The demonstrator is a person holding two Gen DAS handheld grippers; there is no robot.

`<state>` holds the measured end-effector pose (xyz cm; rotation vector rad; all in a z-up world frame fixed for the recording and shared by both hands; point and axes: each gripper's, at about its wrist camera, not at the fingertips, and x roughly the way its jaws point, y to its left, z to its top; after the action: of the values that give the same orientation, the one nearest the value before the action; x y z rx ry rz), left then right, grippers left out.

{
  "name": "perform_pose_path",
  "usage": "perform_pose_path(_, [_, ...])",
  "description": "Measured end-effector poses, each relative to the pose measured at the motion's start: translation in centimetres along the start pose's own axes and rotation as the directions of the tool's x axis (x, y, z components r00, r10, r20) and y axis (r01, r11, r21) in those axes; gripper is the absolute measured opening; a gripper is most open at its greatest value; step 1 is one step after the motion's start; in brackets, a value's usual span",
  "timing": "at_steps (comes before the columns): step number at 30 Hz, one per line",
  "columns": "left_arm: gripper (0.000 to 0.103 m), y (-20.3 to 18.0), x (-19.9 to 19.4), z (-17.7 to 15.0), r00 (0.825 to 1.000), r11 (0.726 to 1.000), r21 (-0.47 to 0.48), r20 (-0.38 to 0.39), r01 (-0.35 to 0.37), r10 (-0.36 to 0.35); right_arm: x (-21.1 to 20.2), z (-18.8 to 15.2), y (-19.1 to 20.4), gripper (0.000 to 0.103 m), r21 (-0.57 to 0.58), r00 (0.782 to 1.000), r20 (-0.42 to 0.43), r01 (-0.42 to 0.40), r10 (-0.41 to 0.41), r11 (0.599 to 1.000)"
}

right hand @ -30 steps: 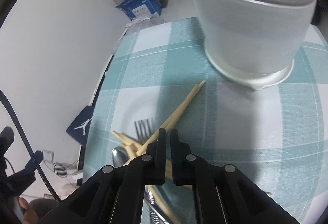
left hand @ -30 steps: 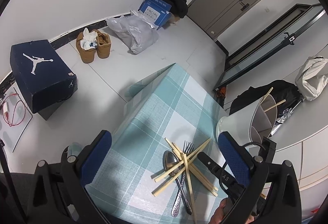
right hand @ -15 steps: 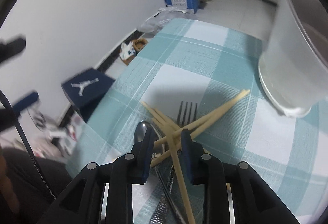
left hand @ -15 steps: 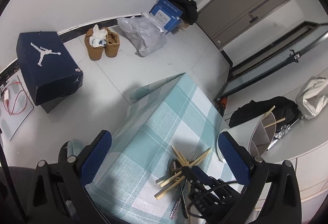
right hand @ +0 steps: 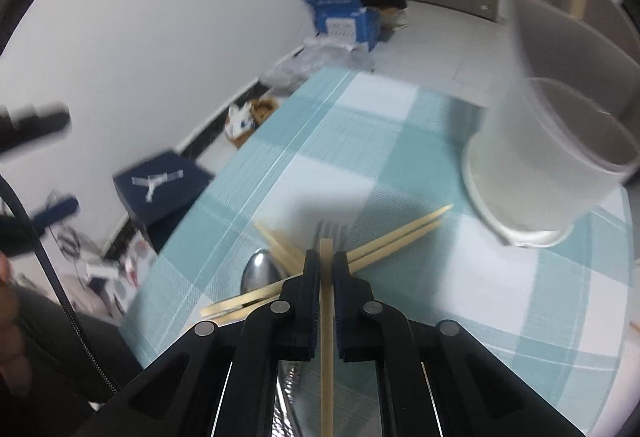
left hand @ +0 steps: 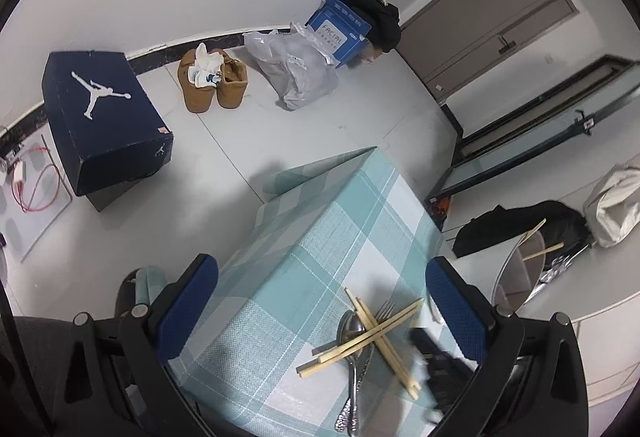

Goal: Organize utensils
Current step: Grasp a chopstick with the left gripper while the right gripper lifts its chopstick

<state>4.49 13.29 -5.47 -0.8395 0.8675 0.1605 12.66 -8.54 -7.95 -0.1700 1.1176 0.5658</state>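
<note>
Lifted off the pile, one chopstick (right hand: 326, 301) sits pinched in right hand-held gripper (right hand: 326, 267).

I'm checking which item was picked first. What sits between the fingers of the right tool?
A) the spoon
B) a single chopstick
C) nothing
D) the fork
B: in the right wrist view the right tool is shut on one chopstick, while the fork and spoon lie on the tablecloth.
</note>
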Motion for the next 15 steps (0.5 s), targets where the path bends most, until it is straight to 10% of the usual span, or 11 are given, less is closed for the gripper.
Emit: perform_pose_path(15, [0.102, -4.8, 3.5, -4.0, 0.986, 0.918, 0.374, -0.042, -0.134, 0.161, -6.6, -2.6, -11.5, 0.005, 0.36, 0.969, 0.211, -0.198, 0.127, 0.912])
